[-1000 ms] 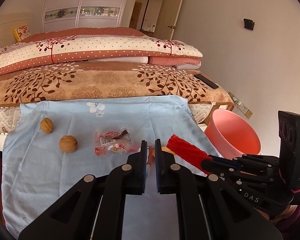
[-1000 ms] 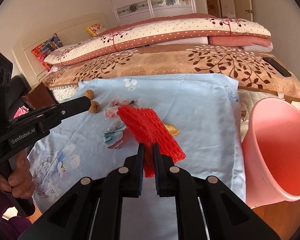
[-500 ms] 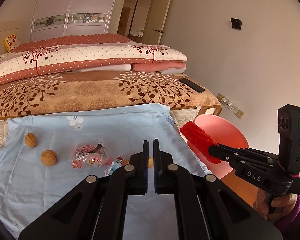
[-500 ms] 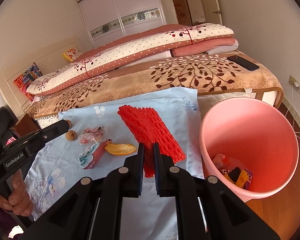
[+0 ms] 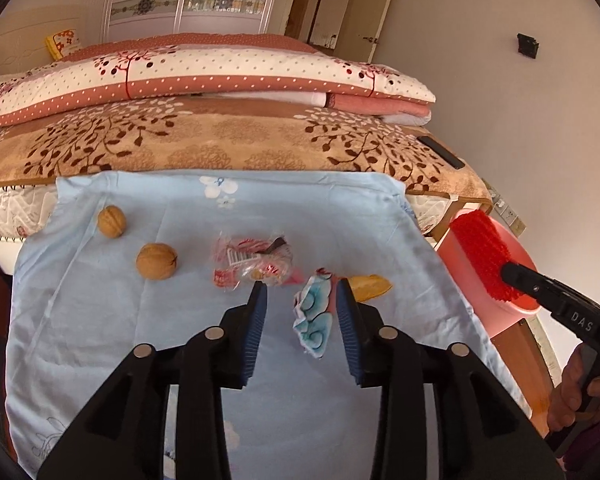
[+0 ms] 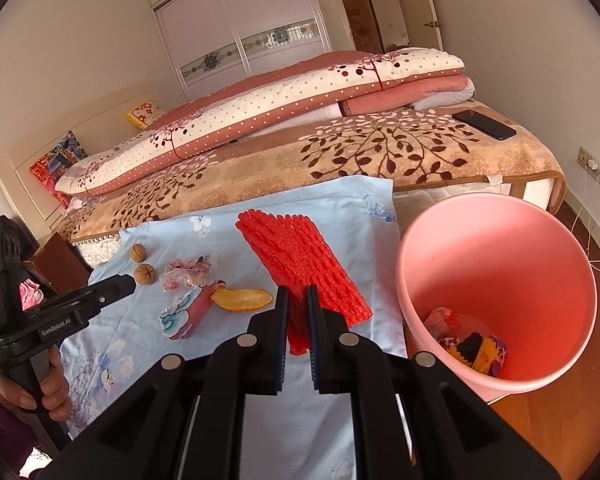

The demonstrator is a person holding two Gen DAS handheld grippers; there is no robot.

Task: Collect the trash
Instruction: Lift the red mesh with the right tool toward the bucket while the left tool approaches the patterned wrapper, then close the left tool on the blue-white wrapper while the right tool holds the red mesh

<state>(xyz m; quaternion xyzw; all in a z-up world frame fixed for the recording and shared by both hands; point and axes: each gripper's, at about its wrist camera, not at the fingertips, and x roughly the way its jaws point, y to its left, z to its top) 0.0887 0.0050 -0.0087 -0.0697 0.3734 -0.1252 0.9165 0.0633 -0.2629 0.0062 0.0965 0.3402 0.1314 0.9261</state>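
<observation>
- The left gripper [image 5: 299, 294] tilts down over the blue cloth [image 5: 100, 320], its jaws opening — a blue-and-pink wrapper [image 5: 314, 320] lies on the cloth between them, unpinched.
- The right gripper [image 6: 298, 300] also tilts down, pinching a red foam net [image 6: 300, 260] just left of the pink bin [image 6: 500, 280].
- On the cloth near the wrapper: an orange peel [image 5: 370, 286], a clear candy bag [image 5: 256, 262] and two walnuts [image 5: 156, 261].
</observation>
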